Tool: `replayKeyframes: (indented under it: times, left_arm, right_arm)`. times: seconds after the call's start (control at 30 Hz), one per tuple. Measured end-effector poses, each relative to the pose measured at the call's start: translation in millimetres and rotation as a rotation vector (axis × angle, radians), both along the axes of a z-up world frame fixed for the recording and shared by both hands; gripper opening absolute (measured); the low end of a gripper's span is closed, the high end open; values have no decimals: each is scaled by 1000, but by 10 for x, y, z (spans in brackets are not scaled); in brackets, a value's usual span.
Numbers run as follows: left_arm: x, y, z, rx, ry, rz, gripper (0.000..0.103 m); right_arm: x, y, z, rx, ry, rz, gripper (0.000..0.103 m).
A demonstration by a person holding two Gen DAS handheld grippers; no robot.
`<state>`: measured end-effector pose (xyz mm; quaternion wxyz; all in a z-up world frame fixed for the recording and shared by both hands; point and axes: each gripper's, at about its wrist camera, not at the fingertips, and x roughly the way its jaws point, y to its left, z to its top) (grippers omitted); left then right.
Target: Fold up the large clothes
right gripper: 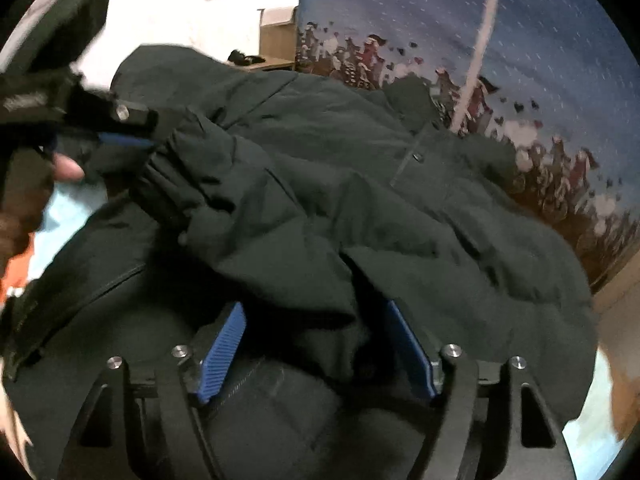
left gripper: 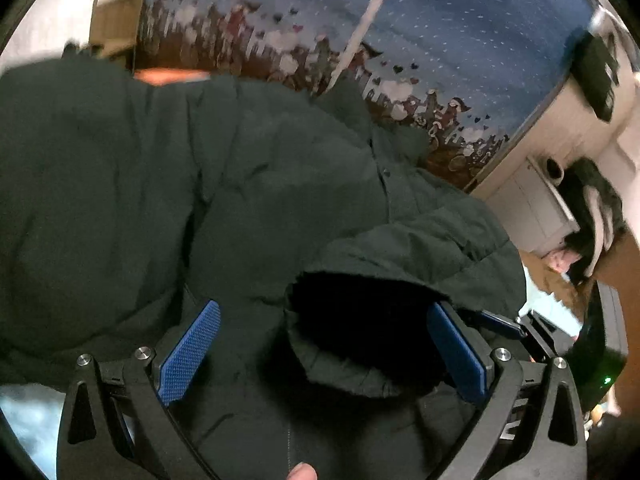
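A big dark green padded jacket (left gripper: pixel 120 180) lies spread over a bed and fills both views. In the left wrist view my left gripper (left gripper: pixel 324 308) stands open, its blue pads (left gripper: pixel 192 352) wide apart. The sleeve cuff (left gripper: pixel 340 372) with its dark opening lies between them, close to the right pad. In the right wrist view my right gripper (right gripper: pixel 316 306) is open over the jacket (right gripper: pixel 360 160), and a loose fold of fabric hangs between its pads (right gripper: pixel 224 352). At the upper left of that view, the left gripper sits beside the sleeve cuff (right gripper: pixel 160 188).
The jacket rests on a blue bedspread (left gripper: pixel 440 20) printed with cartoon figures and hearts (right gripper: pixel 560 40). A cardboard box (right gripper: pixel 276 28) stands by the white wall behind. A white cupboard (left gripper: pixel 532 204) with dark clothes on it is at the right. A fingertip (left gripper: pixel 302 472) shows at the bottom.
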<state>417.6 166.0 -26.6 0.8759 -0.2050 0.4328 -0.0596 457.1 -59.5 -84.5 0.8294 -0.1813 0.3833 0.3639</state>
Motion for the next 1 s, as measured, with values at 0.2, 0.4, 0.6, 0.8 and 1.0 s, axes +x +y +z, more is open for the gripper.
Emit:
replayKeyframes:
  times: [0.2,0.4,0.6,0.8,1.0]
  left_arm:
    - [-113,340,-154,-226,47,49,101]
    - [-438,557,-150,-274,77,27,101]
    - [-392,530,-121,-346,75,0,101]
    - [-110,316,-343,-373,115,-2,101]
    - [-65,307,-374,-427,124,43,85]
  right_arm:
    - [128,-444,67,115,95,-121,75]
    - [148,-731,-12,168,157,-177,76]
    - [127,-703,-49,160,143,-163,76]
    - [226,-814,-39,177,127,-219,77]
    - [349,-1163,73,203,41,-365,77]
